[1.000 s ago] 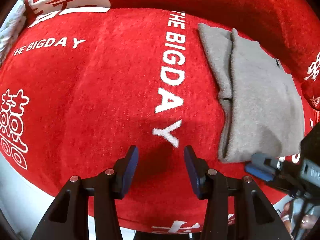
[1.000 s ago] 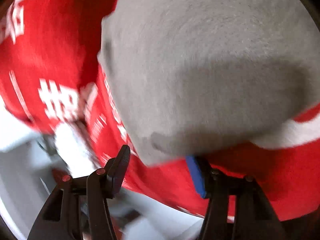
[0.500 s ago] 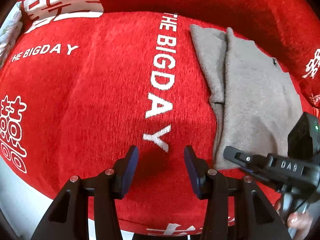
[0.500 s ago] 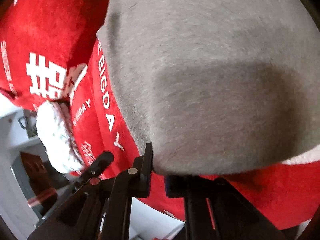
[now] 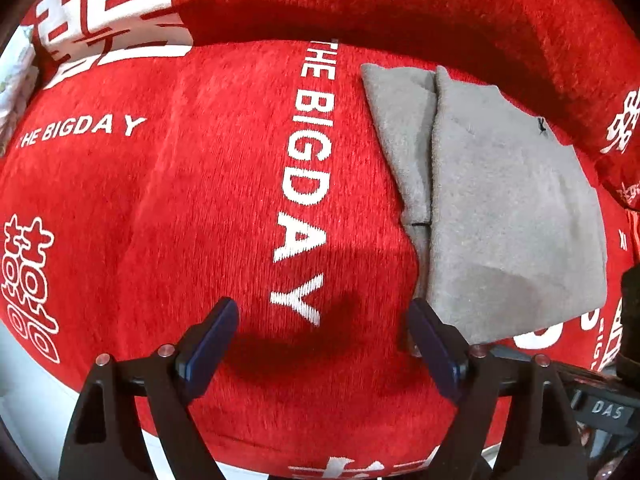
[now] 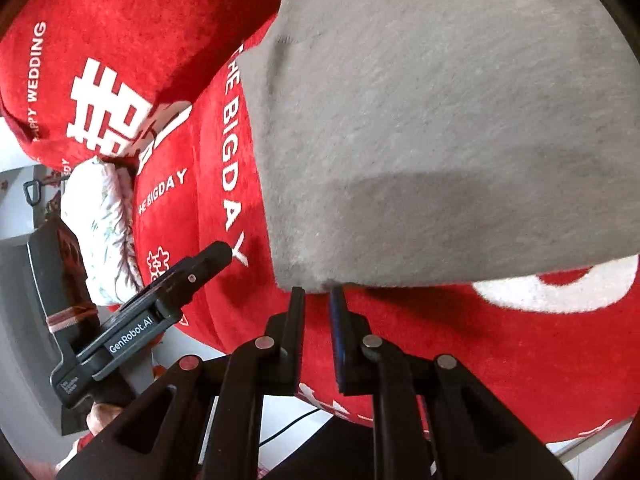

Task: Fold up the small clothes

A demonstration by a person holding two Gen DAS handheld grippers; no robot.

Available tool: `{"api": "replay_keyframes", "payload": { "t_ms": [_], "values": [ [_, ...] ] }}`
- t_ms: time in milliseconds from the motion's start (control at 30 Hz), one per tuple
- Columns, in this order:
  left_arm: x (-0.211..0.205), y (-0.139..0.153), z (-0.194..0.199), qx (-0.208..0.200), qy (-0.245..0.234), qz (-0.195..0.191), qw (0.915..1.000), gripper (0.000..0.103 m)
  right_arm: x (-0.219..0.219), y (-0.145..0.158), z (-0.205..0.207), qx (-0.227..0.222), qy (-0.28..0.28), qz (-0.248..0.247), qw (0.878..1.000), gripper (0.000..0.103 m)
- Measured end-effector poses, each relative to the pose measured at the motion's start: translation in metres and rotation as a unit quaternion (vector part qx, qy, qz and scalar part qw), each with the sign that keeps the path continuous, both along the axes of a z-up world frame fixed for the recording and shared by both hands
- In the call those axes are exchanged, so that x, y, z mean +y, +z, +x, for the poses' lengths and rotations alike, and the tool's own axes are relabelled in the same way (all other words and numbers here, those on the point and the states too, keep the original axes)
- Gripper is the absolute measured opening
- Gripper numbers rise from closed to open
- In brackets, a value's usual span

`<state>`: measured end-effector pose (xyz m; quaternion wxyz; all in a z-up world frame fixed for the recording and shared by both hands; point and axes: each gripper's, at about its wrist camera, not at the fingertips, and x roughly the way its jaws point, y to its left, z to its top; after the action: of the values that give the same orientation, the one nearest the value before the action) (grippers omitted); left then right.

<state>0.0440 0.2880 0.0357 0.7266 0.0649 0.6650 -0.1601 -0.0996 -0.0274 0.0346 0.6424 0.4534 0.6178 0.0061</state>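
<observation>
A grey cloth (image 5: 500,200), folded into a rectangle, lies on the red cover (image 5: 160,200) printed "THE BIGDAY", right of the lettering. My left gripper (image 5: 322,340) points straight down over the bare cover by the letter Y. Its jaws are opening, with nothing between them, and its right finger (image 5: 432,344) stands at the cloth's near left corner. In the right wrist view the grey cloth (image 6: 440,140) fills the upper right. My right gripper (image 6: 318,300) is shut narrow, its tips pinching the cloth's near corner. The left gripper (image 6: 212,256) shows at the left.
A red back cushion (image 5: 400,8) rises behind the seat. A white flowered pillow (image 6: 104,216) lies at the seat's left end, and a hand (image 6: 100,416) holds the left gripper. The seat's front edge drops to a pale floor (image 6: 24,340) with a thin cable (image 6: 288,428).
My left jaws have spread much wider over the same spot. My right gripper went from open to shut on the grey cloth's corner, then rolled and rose a little.
</observation>
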Motion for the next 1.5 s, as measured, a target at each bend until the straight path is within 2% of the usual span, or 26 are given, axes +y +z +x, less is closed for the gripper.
{"api": "replay_keyframes", "payload": {
  "t_ms": [67, 100, 133, 200, 300, 400, 433, 467, 500, 533, 667, 833, 1067, 1267, 1333, 1367, 1500],
  "values": [
    [-0.001, -0.001, 0.0, -0.001, 0.002, 0.001, 1.0, 0.088, -0.003, 0.003, 0.004, -0.005, -0.006, -0.006, 1.0, 0.015],
    [-0.001, -0.001, 0.001, -0.002, 0.004, 0.0, 1.0, 0.091, -0.006, 0.005, 0.005, -0.009, -0.009, -0.01, 1.0, 0.02],
    [0.0, -0.001, 0.001, -0.002, 0.005, -0.001, 1.0, 0.103, -0.009, 0.008, 0.009, -0.015, -0.011, -0.014, 1.0, 0.025],
    [0.002, 0.0, 0.003, -0.009, 0.014, 0.003, 0.9998, 0.103, -0.013, 0.012, 0.018, -0.027, -0.015, -0.024, 0.999, 0.051],
    [0.003, -0.002, 0.007, -0.014, 0.025, 0.017, 0.9994, 0.103, -0.02, 0.014, 0.039, -0.041, -0.017, -0.041, 0.998, 0.053],
    [0.007, -0.009, 0.015, 0.0, 0.04, 0.021, 0.999, 0.103, -0.025, 0.013, 0.063, -0.047, -0.017, -0.066, 0.997, 0.053],
    [0.007, -0.011, 0.017, 0.004, 0.044, 0.02, 0.9988, 0.103, -0.026, 0.011, 0.072, -0.046, -0.015, -0.075, 0.996, 0.052],
    [0.009, -0.015, 0.02, 0.014, 0.051, 0.022, 0.9983, 0.103, -0.027, 0.008, 0.081, -0.047, -0.016, -0.083, 0.995, 0.041],
    [0.01, -0.019, 0.022, 0.02, 0.056, 0.029, 0.9978, 0.103, -0.027, 0.006, 0.09, -0.052, -0.015, -0.086, 0.995, 0.013],
    [0.011, -0.022, 0.024, 0.024, 0.057, 0.037, 0.9974, 0.103, -0.026, 0.003, 0.099, -0.054, -0.011, -0.09, 0.994, 0.005],
    [0.012, -0.029, 0.027, 0.024, 0.05, 0.055, 0.9969, 0.103, -0.022, -0.006, 0.129, -0.056, 0.003, -0.121, 0.991, 0.005],
    [0.012, -0.034, 0.029, 0.014, 0.026, 0.069, 0.9972, 0.103, -0.005, -0.029, 0.151, -0.036, 0.049, -0.12, 0.991, 0.004],
    [0.014, -0.043, 0.037, 0.014, 0.021, 0.076, 0.9968, 0.103, 0.013, -0.016, 0.138, -0.047, 0.093, -0.118, 0.988, 0.005],
    [0.009, -0.045, 0.044, 0.02, 0.012, 0.062, 0.9978, 0.103, 0.003, -0.006, 0.106, -0.041, 0.053, -0.091, 0.994, 0.005],
    [0.005, -0.044, 0.044, 0.021, 0.005, 0.06, 0.998, 0.103, -0.001, -0.004, 0.092, -0.039, 0.035, -0.076, 0.996, 0.007],
    [0.003, -0.045, 0.045, 0.022, 0.001, 0.059, 0.998, 0.103, -0.005, -0.002, 0.082, -0.036, 0.024, -0.068, 0.997, 0.012],
    [-0.007, -0.048, 0.049, 0.03, -0.008, 0.05, 0.9983, 0.103, -0.017, 0.003, 0.042, -0.029, -0.022, -0.033, 0.999, 0.044]
  ]
}}
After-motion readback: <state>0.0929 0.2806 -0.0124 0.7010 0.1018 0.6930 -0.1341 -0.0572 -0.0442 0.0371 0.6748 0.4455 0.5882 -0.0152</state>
